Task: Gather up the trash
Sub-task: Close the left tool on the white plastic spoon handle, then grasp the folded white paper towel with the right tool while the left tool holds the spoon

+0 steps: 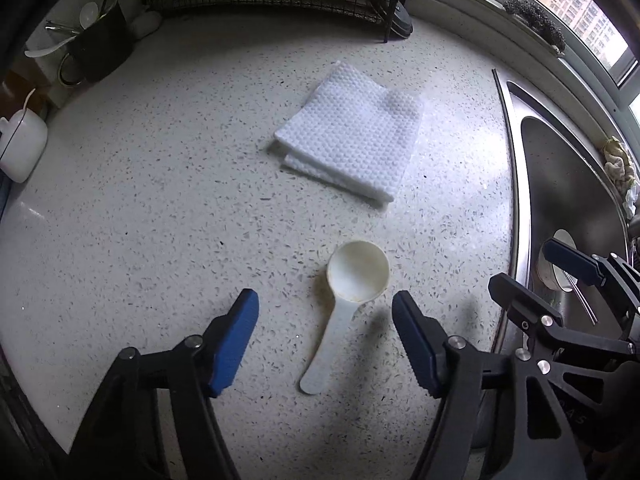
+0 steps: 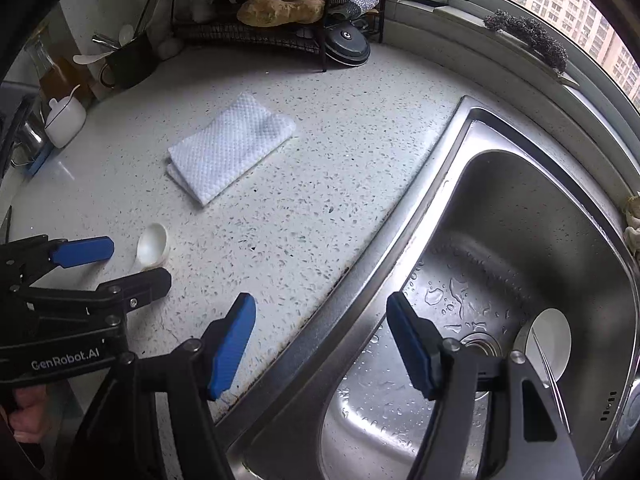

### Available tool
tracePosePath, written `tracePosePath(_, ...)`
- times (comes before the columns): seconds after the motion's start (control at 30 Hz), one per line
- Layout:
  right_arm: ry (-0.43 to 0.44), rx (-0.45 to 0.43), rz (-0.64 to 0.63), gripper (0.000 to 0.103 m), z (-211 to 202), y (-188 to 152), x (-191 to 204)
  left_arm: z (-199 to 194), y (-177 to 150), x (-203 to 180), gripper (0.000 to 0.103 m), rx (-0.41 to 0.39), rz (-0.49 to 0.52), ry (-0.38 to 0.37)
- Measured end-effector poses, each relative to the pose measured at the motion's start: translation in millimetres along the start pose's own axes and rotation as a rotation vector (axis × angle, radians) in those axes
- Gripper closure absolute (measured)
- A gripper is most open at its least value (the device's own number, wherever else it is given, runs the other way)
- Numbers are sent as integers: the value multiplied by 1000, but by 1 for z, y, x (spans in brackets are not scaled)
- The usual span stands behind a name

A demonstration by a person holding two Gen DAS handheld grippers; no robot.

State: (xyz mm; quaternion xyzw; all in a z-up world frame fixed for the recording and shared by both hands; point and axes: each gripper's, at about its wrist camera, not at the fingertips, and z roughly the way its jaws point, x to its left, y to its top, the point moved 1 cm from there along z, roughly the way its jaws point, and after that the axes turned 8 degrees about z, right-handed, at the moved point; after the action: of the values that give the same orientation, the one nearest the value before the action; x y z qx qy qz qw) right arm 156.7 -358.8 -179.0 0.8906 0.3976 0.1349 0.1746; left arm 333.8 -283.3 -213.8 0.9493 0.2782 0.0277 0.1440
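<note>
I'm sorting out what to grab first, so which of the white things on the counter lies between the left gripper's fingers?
The scoop: it lies between the open left gripper's fingers. The folded towel lies farther off; the jar stands at the counter's edge.

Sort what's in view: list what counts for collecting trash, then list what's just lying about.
For the job: scoop, between the open left gripper; folded paper towel; right gripper, open over the sink's edge.

Lying about: sink, dish in it, wire rack, white jar, utensil cup.
</note>
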Motion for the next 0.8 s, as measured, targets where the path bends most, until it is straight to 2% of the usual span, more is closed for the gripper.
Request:
tracePosePath(0.03, 4, 0, -2, 38, 0, 1, 1, 0, 1, -2, 49, 1, 8, 2)
tracePosePath(0.13, 10, 1, -5, 38, 0, 3, 2, -2, 0, -10, 76, 9, 53, 31)
tracePosePath(0.17, 14, 2, -4, 38, 1, 4, 2, -3, 0, -12, 94, 13, 63, 21)
tracePosePath(0.27, 29, 6, -8, 38, 1, 7, 5, -2, 0, -15, 95, 18, 32, -22)
tracePosePath(0.5, 68, -8, -57, 38, -1, 22, 22, -26, -9, 5, 95, -46, -37, 37)
tracePosePath(0.8, 138, -37, -152, 38, 5, 58, 51, -42, 9, 46, 95, -108, -128, 101)
